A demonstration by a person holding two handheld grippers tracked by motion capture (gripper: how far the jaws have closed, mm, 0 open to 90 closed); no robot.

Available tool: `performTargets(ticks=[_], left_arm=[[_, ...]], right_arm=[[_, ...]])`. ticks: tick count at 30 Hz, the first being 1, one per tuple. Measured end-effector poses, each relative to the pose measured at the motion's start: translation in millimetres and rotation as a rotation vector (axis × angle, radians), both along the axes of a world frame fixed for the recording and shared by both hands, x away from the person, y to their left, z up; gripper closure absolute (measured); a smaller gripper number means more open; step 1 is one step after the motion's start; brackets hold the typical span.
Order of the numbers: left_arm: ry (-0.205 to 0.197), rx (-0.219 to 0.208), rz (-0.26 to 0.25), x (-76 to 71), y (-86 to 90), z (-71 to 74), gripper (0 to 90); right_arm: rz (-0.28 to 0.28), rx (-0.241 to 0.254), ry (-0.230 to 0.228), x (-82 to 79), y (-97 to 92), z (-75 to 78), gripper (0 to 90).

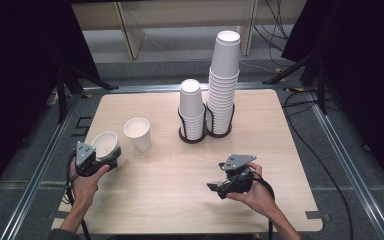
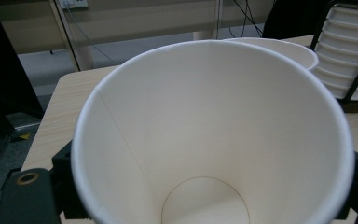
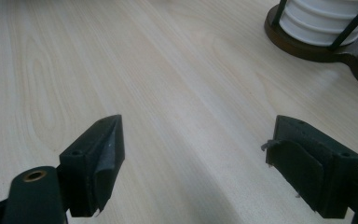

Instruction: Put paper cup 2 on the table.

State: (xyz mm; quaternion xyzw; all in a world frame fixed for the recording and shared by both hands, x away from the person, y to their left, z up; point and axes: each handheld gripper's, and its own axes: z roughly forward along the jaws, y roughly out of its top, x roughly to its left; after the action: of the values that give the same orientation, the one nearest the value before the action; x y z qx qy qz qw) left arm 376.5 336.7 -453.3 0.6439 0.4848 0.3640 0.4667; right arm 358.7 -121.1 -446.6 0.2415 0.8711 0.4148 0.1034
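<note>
Left gripper point(image 1: 111, 161), jaws pinching a tilted paper cup point(image 1: 105, 144), should set it upright just beside the standing cup point(image 1: 138, 133); right gripper point(image 3: 200, 163) waits, jaws spread.

1. The tilted paper cup point(image 1: 105, 144) in the left gripper point(image 1: 111, 162) is plain white inside and out, with no print.
2. The upright cup point(image 1: 138, 134) beside it is white outside and faintly cream within.
3. Both cup stacks, the short stack point(image 1: 191, 107) and the tall stack point(image 1: 224, 82), are white, ringed by thin shadow lines at each rim.
4. The cup holder point(image 1: 199, 136) has a dark brown base and black wire uprights.
5. The table point(image 1: 170, 190) is pale beige wood with fine, streaky grain.
6. The left gripper and the right gripper point(image 1: 219, 187) are black, each topped by a grey plate.
7. The floor point(image 1: 30, 165) is dark grey.
</note>
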Motion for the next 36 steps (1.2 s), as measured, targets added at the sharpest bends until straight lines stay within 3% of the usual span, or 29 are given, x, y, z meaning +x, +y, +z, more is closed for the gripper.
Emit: performTargets(ticks=[11,16,25,32,36], left_arm=[[0.017,0.003,0.025,22.7,6.1,-2.1,15.7],[0.045,0.008,0.034,32.5,8.3,-5.3,15.7],[0.031,0.003,0.045,43.5,11.1,-5.3,15.5],[0.062,0.023,0.053,50.2,11.0,-12.6,14.9],[0.06,0.012,0.028,53.5,11.0,-16.6,14.3]], right_arm=[[-0.015,0.006,-0.005,-4.4,-5.7,0.1,18.4],[-0.016,0.004,-0.001,-6.1,-8.3,-1.5,18.5],[-0.009,-0.003,-0.007,-7.0,-9.5,-1.6,18.6],[-0.003,0.002,-0.003,-8.4,-9.0,-1.6,18.5],[-0.002,0.003,0.001,-8.5,-9.1,-1.8,18.6]])
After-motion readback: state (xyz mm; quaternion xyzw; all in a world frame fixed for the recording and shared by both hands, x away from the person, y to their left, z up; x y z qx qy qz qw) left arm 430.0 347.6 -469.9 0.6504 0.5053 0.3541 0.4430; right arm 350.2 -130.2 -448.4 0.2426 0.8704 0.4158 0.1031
